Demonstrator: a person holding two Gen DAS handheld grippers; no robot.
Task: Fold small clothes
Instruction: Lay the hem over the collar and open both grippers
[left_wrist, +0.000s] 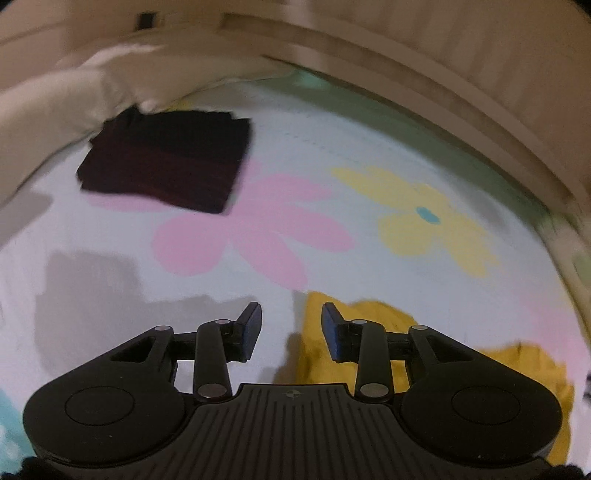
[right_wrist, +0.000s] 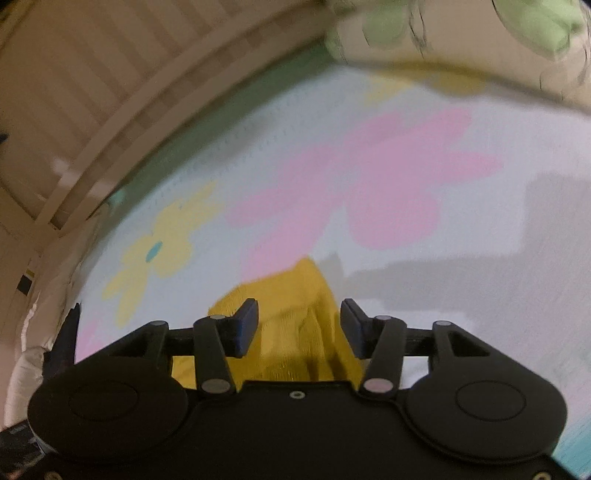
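Observation:
A crumpled yellow garment (left_wrist: 369, 354) lies on the flowered bedsheet (left_wrist: 332, 140), near the bottom right of the left wrist view. My left gripper (left_wrist: 291, 325) hovers at its left edge with jaws apart and nothing pressed between the pads. In the right wrist view the same yellow garment (right_wrist: 295, 332) bunches up between and below the fingers of my right gripper (right_wrist: 299, 325), whose pads stand clear of the cloth. A folded dark maroon garment (left_wrist: 166, 158) rests flat at the far left of the sheet.
A cream pillow or duvet (left_wrist: 74, 99) lies behind the dark garment. A wooden slatted bed frame (left_wrist: 480, 74) curves round the far side. A pale pillow with green print (right_wrist: 461, 33) sits at the top right of the right wrist view.

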